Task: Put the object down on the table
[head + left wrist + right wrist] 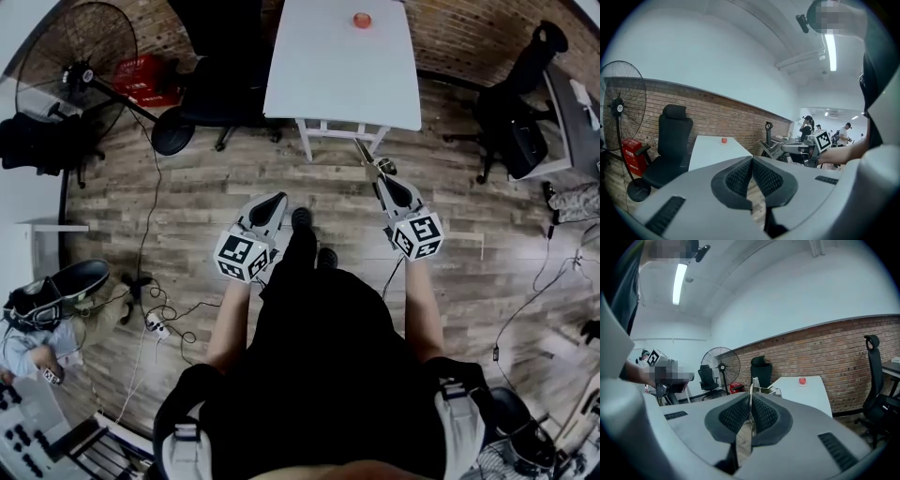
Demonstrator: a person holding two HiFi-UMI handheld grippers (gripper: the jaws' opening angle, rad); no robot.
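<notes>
The object (363, 152), one thin metal piece I can't identify, sits clamped in my right hand-held gripper (379, 175), short of the one desk (337, 75). My left hand-held gripper (279, 200) is closed, empty.

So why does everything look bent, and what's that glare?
Wide-angle lenses: head view bows the edges of the white table; left gripper view curves the brick wall, its strip light glares; right gripper view, scissors clamped between its jaws, blackens at its corners.

White table (337, 66), red object (362, 20), grey-brown plank floor (234, 178), red-brown brick wall (834, 348), black chair (670, 145), red crate (145, 80).
</notes>
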